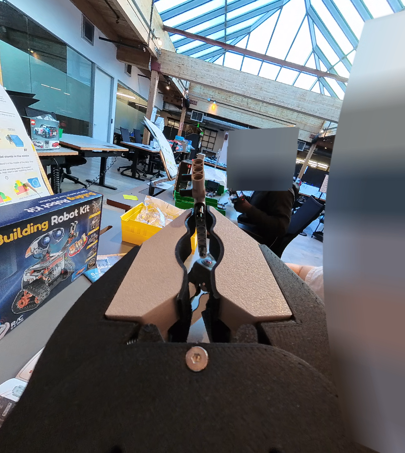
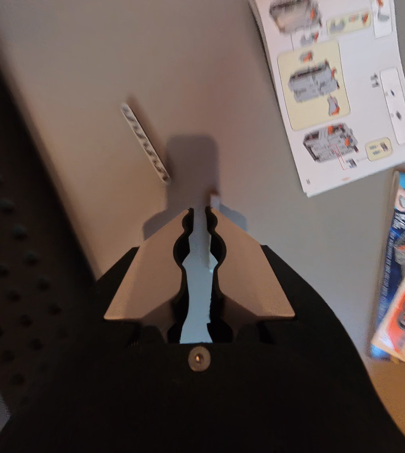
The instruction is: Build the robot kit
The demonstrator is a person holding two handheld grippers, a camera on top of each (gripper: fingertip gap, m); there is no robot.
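My left gripper [image 1: 200, 215] is raised off the tabletop [image 1: 113, 235], clamped on a black perforated beam [image 1: 201, 230] with a grey beam [image 1: 197, 179] joined at its top; a yellow bin [image 1: 135, 226] and a robot kit box [image 1: 42, 247] sit behind. My right gripper [image 2: 199, 210] points down at the tabletop, fingers slightly apart around a small blurred grey piece [image 2: 213, 203], grip uncertain; a white beam [image 2: 145, 142] lies nearby, an instruction booklet [image 2: 343, 98] farther right.

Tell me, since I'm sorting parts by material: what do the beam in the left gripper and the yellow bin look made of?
Black holed beam with its grey connector: seemingly moulded plastic, smooth with a slight sheen. Yellow bin: likely rigid glossy plastic, uniform colour, ribbed wall. The clear bags inside look like crinkled film.
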